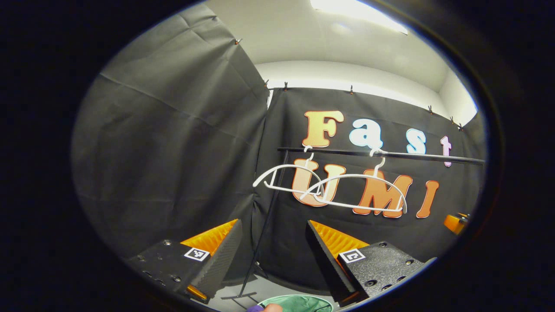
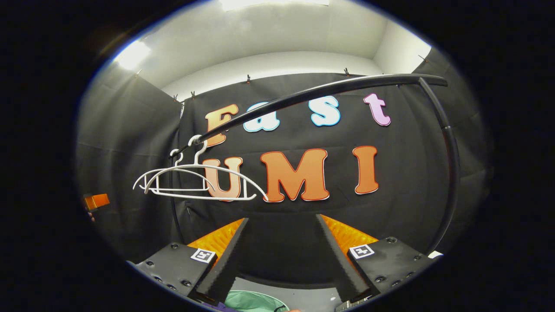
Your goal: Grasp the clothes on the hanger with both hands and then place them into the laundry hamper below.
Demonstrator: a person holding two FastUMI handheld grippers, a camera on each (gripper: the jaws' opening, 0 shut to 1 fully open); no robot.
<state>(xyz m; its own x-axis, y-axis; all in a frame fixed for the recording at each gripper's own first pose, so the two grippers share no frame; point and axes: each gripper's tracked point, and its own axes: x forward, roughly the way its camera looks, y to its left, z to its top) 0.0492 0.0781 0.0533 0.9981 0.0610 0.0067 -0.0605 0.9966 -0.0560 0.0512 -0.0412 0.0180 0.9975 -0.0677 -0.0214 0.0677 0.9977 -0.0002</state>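
I see the black rail (image 2: pixel 329 89) arching above and well beyond my right gripper (image 2: pixel 282 245), whose fingers stand spread with nothing between them. The left gripper (image 1: pixel 273 249) is the same: parted, empty.

Below the fingers, at the bottom edge of both views, sits the green laundry hamper (image 1: pixel 299 303), with something purple and a paler bit at its rim (image 1: pixel 260 308). I judge those are the clothes, already down there, though too little shows to be sure.

Two white hangers (image 1: pixel 329 186) hang bare on the rail, up and ahead of the left fingers.

My worry: if a garment is only draped on the rim, it may slide out. Reaching up again, an open finger could also snag a bare hanger and knock it off the rail.
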